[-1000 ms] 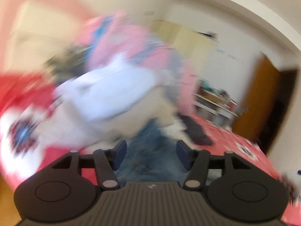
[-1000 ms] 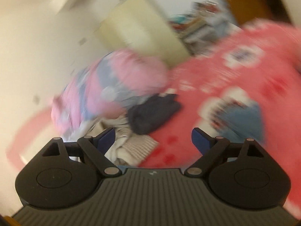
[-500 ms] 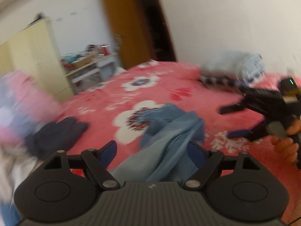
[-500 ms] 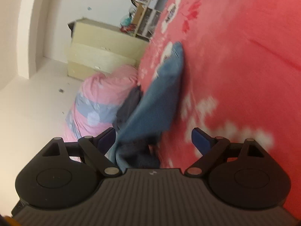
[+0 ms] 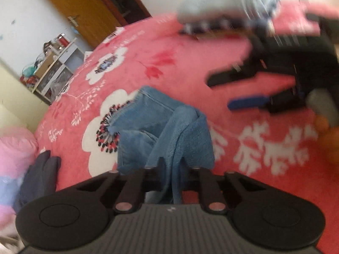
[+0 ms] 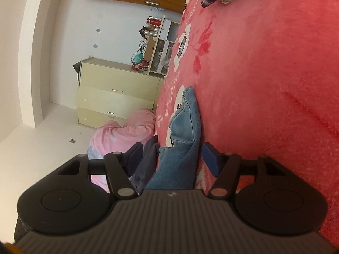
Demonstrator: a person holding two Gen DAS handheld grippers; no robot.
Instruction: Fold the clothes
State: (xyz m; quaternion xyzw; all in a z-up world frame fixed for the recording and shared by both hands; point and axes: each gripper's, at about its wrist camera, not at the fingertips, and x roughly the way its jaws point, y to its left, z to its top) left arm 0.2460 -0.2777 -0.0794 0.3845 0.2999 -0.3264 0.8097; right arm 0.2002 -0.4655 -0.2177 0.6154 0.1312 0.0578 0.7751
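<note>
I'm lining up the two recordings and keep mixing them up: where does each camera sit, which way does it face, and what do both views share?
Left wrist: on the left gripper, looking forward across the pink floral bedspread; its fingers pinch the crumpled blue fleece garment; the right gripper shows opposite.
Right wrist: on the right gripper, rolled sideways, facing the cream dresser; its fingers are apart around the garment.
Shared: garment, bedspread, wooden door.

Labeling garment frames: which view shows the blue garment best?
Left wrist. The blue garment lies crumpled across the red floral blanket, folds and hem seam visible, one bunch pinched in the left tongs. Right wrist sees it edge-on: a narrow strip running between the open right tongs.
</note>
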